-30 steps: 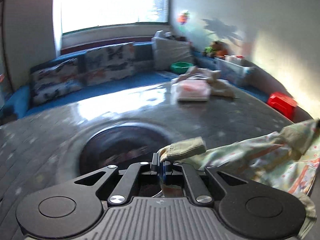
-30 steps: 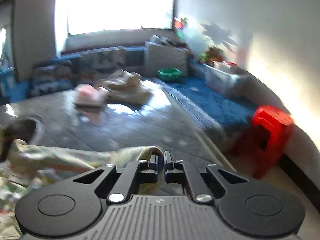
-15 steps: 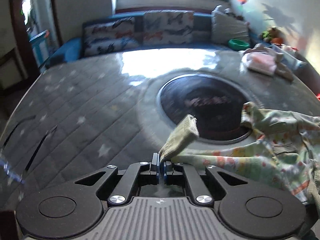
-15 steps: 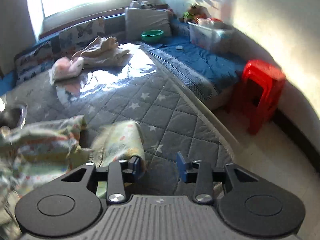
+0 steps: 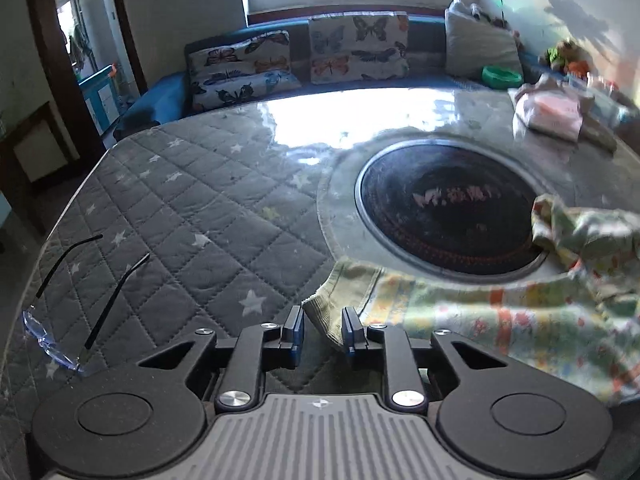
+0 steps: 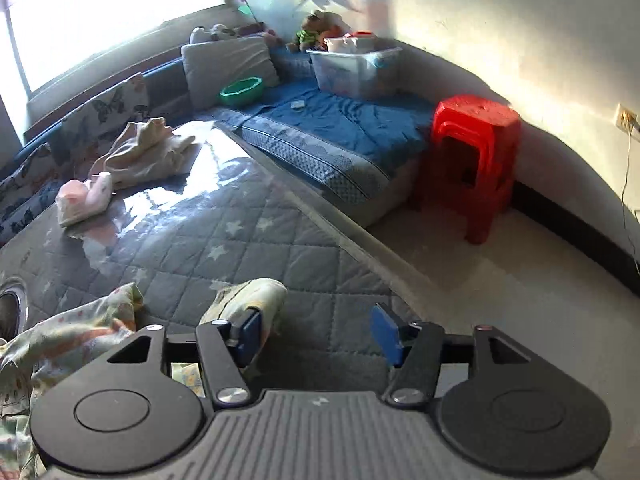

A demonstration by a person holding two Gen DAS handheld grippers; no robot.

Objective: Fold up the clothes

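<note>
a: so, item one, far left of the left wrist view: eyeglasses [image 5: 68,312], lying on the quilted grey table cover [image 5: 192,216], well apart from the work.

b: noted. next along?

a: left gripper [image 5: 323,330]. jaws opening, a narrow gap. the ribbed cuff [image 5: 334,300] of the printed garment [image 5: 512,320] lies between the blue pads, and they no longer look pressed on it.

b: where does the garment itself sit?

a: spread low and right in that view, on the near part of the cover, its far edge overlapping the rim of the dark round inset [image 5: 452,208]. beyond it, far right, a pink folded piece [image 5: 552,114].

b: and the right wrist view?

a: same garment at lower left, bunched. its other sleeve end [image 6: 250,296] drapes against the left pad of the right gripper [image 6: 318,334]. jaws opening, already wide, nothing clamped. further right: red stools [image 6: 476,160] on the floor.

b: handling?

a: judged light, thin, very soft; it will slump and wrinkle wherever it is not supported. not fragile. the print cloth may slide on the glossy cover.

b: best hold?

a: probably the ribbed cuffs or a seam, thicker and less likely to slip from the pads than a single layer of cloth.
</note>
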